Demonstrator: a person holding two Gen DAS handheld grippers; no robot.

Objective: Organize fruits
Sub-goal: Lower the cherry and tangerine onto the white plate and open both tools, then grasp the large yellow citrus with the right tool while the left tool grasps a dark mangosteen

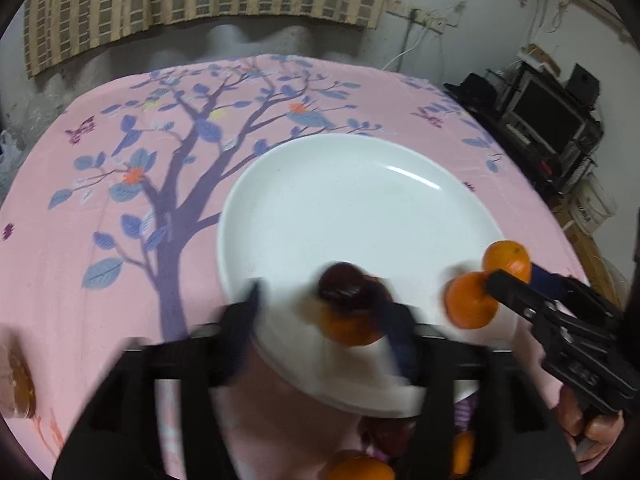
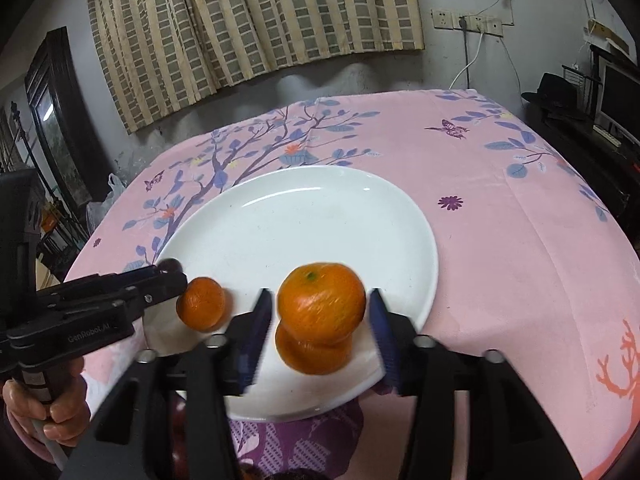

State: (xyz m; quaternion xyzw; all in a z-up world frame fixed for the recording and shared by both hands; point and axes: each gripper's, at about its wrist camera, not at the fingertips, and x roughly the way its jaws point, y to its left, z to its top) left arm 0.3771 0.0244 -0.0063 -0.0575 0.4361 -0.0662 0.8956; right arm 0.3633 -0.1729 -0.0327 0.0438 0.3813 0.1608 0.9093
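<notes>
A white plate (image 1: 352, 200) (image 2: 304, 216) lies on the pink tablecloth. In the right wrist view my right gripper (image 2: 320, 320) is open around an orange (image 2: 322, 300) stacked on a second orange (image 2: 312, 356) at the plate's near edge; there is a gap on each side. A third orange (image 2: 202, 302) lies left of them. In the left wrist view my left gripper (image 1: 320, 308) is open, blurred, around a dark red fruit (image 1: 344, 286) sitting over an orange (image 1: 348, 328). The right gripper (image 1: 508, 276) shows with two oranges (image 1: 470, 300).
The pink tablecloth (image 2: 500, 220) with a tree print covers the table. More fruits (image 1: 360, 468) lie below the plate's near edge. A curtain (image 2: 256, 20) and wall stand behind; a dark shelf with electronics (image 1: 552, 120) is at the right. A brown object (image 1: 18, 384) sits at the left edge.
</notes>
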